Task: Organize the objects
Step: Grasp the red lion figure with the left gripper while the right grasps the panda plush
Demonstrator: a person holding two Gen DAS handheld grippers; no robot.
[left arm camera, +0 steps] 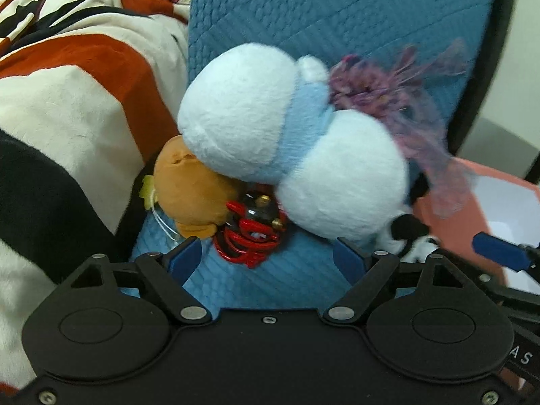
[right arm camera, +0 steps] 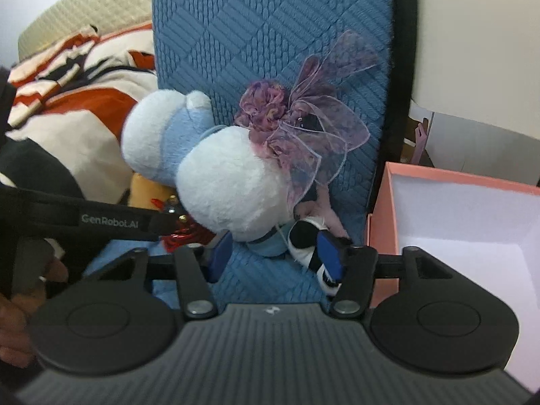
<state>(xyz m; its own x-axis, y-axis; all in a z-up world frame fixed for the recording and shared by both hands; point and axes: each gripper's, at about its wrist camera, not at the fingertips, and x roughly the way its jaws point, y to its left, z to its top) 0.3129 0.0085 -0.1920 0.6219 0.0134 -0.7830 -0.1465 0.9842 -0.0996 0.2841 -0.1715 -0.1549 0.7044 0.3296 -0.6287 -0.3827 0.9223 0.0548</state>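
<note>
Left tool (left arm camera: 266, 256) gapes over a red-and-black trinket (left arm camera: 251, 233); right tool (right arm camera: 275, 253) stands half-wide beside a black-and-white plush (right arm camera: 303, 236), gripping nothing. Behind them, the white-and-blue plush (left arm camera: 270, 135) leans on the blue chair (left arm camera: 337, 17), pink box (right arm camera: 472, 202) alongside.

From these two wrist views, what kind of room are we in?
Probably a bedroom or similar home living space. A fleece blanket in red, white and black lies bunched beside a quilted blue chair piled with plush toys, and an open pink box stands next to it.
</note>
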